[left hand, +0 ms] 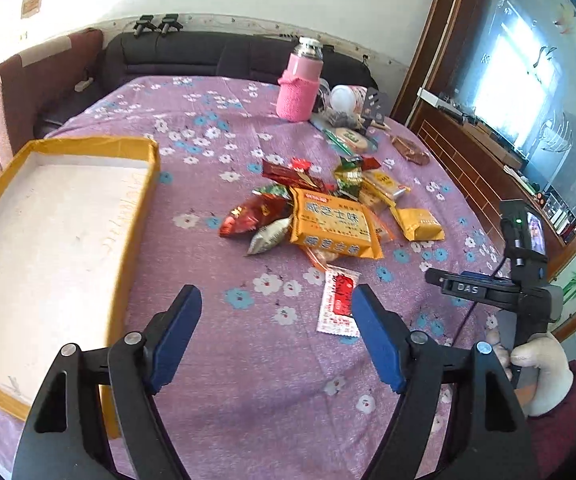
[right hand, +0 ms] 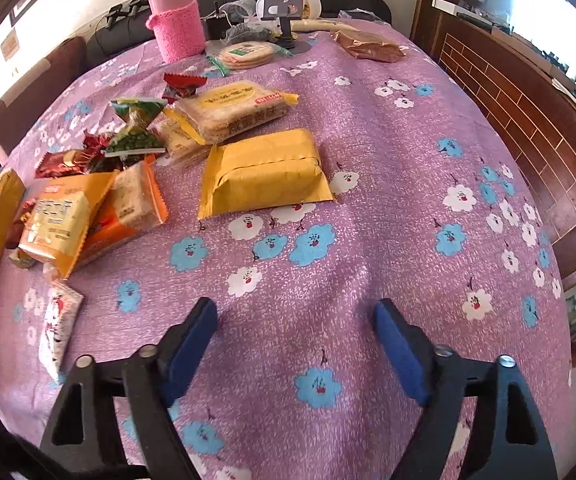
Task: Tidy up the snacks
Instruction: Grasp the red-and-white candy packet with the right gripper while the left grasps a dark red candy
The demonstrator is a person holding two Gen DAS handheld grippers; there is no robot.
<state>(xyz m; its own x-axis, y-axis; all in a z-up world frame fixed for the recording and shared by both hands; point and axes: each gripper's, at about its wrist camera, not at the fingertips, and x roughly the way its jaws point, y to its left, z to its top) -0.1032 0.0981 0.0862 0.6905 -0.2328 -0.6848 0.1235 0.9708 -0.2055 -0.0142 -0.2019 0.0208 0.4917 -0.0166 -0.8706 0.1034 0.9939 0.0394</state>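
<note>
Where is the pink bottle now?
In both views the pink bottle stands upright at the table's far edge, behind the snack pile.

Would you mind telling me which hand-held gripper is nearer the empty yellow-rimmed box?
Left. The left hand-held gripper hangs just beside the box; the right hand-held gripper sits beyond the snack pile, farther away.

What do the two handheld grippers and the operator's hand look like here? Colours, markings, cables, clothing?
Both the left gripper and the right gripper have black plastic scissor-link arms with silver pivot bolts and blue rectangular pads. Seen from the left wrist camera, the right gripper's body is black, marked "DAS", with a green LED, a small lit screen and a dark cable. The hand gripping it wears a whitish glove and a dark red sleeve.
</note>
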